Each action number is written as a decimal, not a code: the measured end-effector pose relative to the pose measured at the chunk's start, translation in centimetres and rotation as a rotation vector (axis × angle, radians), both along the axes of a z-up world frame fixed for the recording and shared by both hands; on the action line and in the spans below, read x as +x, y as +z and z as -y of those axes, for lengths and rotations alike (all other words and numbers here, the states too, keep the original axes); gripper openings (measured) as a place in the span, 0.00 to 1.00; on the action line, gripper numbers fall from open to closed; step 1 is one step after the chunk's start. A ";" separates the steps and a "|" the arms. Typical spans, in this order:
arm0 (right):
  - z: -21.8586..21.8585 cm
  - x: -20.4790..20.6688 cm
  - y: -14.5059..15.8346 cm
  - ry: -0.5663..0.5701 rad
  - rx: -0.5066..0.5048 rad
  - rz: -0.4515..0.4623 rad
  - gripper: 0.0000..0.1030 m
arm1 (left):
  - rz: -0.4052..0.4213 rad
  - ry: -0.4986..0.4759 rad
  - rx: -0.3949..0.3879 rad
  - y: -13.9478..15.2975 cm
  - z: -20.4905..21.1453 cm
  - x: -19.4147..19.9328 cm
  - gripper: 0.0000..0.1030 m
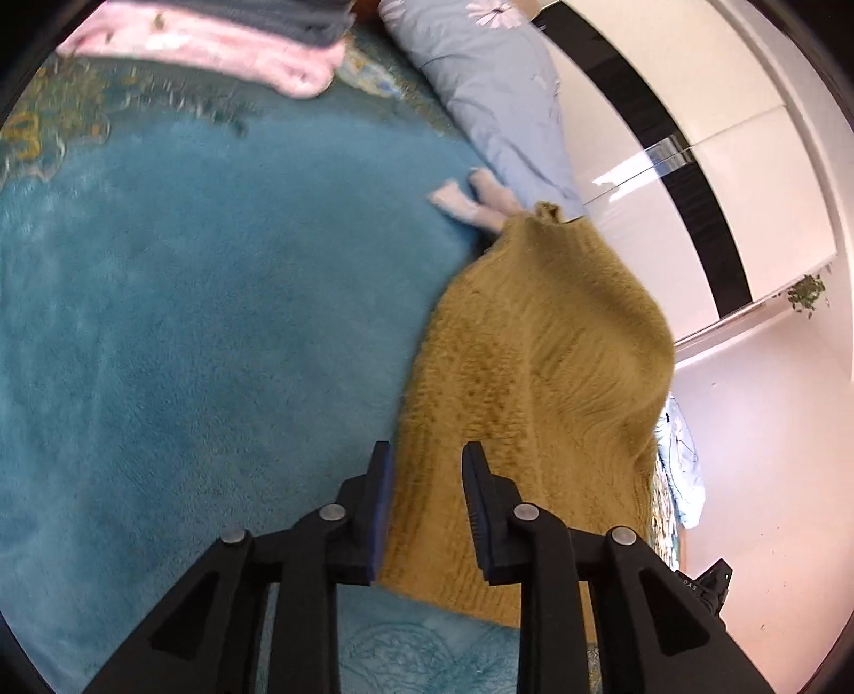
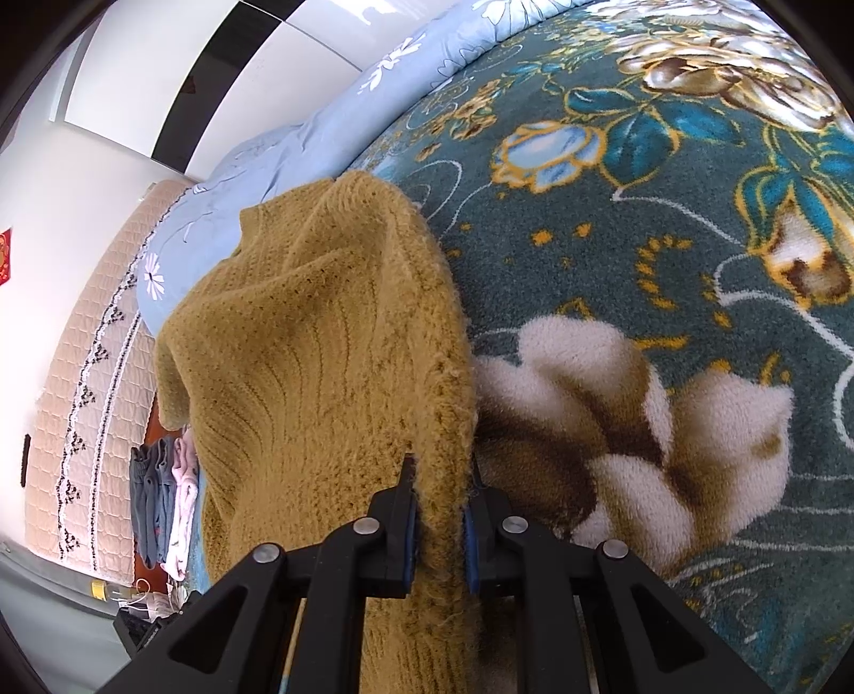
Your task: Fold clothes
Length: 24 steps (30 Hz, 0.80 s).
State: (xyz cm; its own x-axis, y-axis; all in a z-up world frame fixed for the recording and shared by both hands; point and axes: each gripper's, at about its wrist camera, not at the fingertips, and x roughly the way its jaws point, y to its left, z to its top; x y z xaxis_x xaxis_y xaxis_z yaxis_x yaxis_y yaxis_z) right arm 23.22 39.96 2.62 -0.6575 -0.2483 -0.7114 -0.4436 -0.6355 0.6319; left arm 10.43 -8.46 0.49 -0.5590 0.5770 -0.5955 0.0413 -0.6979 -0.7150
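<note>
Nearest to the right wrist camera, the right hand-held gripper (image 2: pixel 439 526) is clamped on a thick edge of the mustard knit sweater (image 2: pixel 320 341), which rises from the jaws and drapes to the left over the floral blanket (image 2: pixel 667 224). The left hand-held gripper (image 1: pixel 427 512) has its jaws parted, with nothing between them; the sweater (image 1: pixel 534 373) lies just beyond them and to the right, on the teal blanket (image 1: pixel 213 320). Far left lies a folded pink garment (image 1: pixel 213 48).
</note>
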 end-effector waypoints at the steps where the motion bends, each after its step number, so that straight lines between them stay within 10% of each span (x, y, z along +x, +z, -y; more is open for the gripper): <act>1: 0.0 0.0 0.1 -0.003 0.002 0.000 0.14 | 0.000 -0.011 0.008 -0.1 -0.1 -0.1 0.25; 18: -0.4 0.4 0.3 -0.042 0.059 0.016 0.13 | 0.117 -0.021 0.145 -2.8 0.6 -1.6 0.38; 24: -0.2 0.2 0.2 -0.026 0.063 0.009 0.13 | 0.106 -0.032 0.033 -1.3 -1.9 -2.2 0.30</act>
State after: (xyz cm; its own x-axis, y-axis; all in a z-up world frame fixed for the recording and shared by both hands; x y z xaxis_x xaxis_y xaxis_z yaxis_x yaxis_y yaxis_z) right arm 23.44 40.20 2.85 -0.6564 -0.1853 -0.7313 -0.4665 -0.6622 0.5864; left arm 8.23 -6.58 -0.80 -0.4743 0.6139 -0.6310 0.0959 -0.6765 -0.7302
